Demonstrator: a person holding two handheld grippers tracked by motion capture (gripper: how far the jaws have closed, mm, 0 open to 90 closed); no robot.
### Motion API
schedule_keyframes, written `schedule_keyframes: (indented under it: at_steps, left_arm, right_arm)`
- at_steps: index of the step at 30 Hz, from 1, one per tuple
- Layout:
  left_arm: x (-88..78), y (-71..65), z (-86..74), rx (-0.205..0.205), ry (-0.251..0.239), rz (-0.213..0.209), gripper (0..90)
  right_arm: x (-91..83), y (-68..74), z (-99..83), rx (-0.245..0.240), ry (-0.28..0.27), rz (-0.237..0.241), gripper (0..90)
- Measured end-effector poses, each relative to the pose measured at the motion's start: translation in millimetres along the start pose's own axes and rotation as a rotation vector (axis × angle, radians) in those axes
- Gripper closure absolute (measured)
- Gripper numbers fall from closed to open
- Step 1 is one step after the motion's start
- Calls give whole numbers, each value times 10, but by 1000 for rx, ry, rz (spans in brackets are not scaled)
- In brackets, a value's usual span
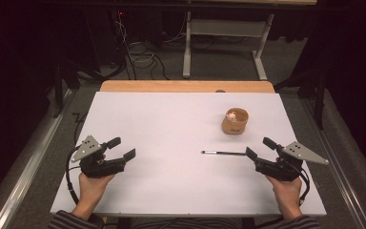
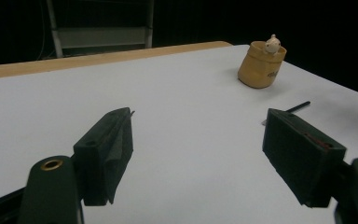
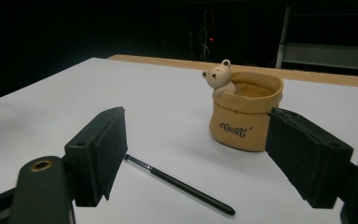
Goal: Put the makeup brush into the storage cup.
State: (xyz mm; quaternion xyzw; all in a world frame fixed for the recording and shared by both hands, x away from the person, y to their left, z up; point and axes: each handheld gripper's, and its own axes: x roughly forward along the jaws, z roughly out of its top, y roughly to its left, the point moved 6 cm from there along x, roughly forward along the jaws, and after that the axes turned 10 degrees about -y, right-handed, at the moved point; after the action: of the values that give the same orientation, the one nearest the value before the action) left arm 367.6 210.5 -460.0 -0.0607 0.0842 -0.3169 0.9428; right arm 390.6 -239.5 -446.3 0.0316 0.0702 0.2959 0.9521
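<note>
Tan pot (image 3: 244,114) w/ cursive label, illegible

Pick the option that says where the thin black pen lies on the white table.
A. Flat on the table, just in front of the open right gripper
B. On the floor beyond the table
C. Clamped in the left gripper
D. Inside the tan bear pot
A: the thin black pen lies flat on the white table, just ahead of the open right gripper, apart from the tan sack-shaped pot with a small bear figure.

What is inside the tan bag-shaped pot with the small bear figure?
The tan bag-shaped pot shows a small cream bear figure peeking over its rim, and its upper inner wall looks bare. The bottom is hidden by the front wall, so I cannot tell what lies there.
</note>
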Motion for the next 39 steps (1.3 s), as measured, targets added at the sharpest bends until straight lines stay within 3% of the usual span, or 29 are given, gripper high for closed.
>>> schedule_keyframes:
  at_steps: [39]
  left_arm:
    - [6, -5, -13, 0, 6, -1, 249]
  right_arm:
    - [528, 63, 362, -31, -20, 25, 240]
